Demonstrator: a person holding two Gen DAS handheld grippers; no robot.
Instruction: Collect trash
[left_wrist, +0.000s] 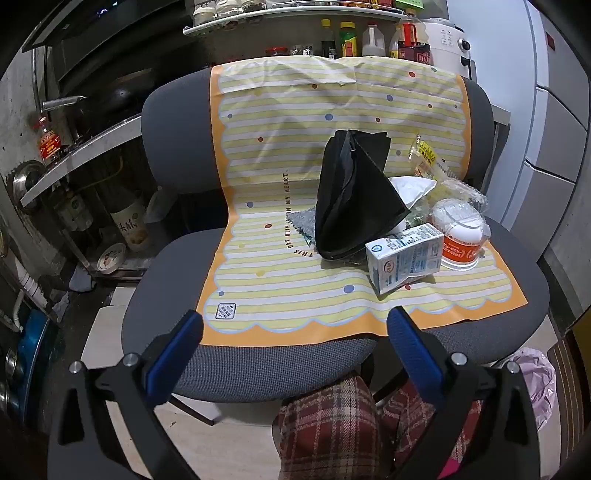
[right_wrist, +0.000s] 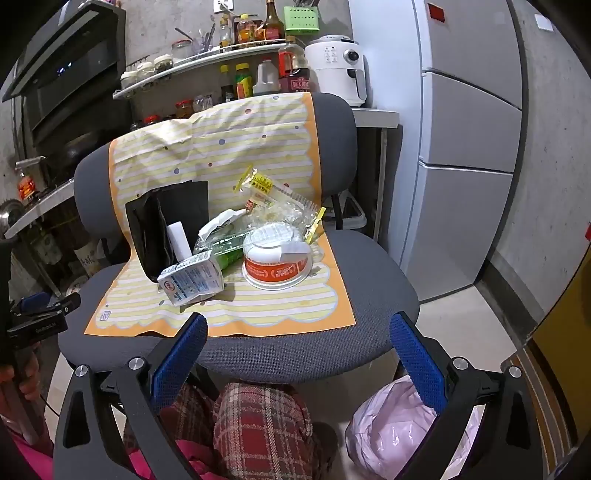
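A grey chair carries a yellow striped mat (left_wrist: 280, 280) (right_wrist: 258, 306). On it stands an open black bag (left_wrist: 351, 199) (right_wrist: 166, 225). Beside it lie a white-blue milk carton (left_wrist: 404, 256) (right_wrist: 192, 280), an orange-banded plastic cup (left_wrist: 461, 240) (right_wrist: 277, 266), clear yellow-printed wrappers (left_wrist: 428, 158) (right_wrist: 266, 192), white tissue (left_wrist: 410, 186) (right_wrist: 218, 223) and a green packet (right_wrist: 229, 254). My left gripper (left_wrist: 295, 325) is open and empty before the chair's front edge. My right gripper (right_wrist: 297, 332) is open and empty, just short of the seat's front edge.
A pink-lined trash bin (right_wrist: 399, 432) (left_wrist: 535, 376) sits on the floor at the chair's right. A fridge (right_wrist: 472, 147) stands right, a counter with bottles (right_wrist: 258, 81) behind. The person's plaid-clad knees (right_wrist: 258, 424) are below the seat. The left gripper tool (right_wrist: 40, 314) shows at far left.
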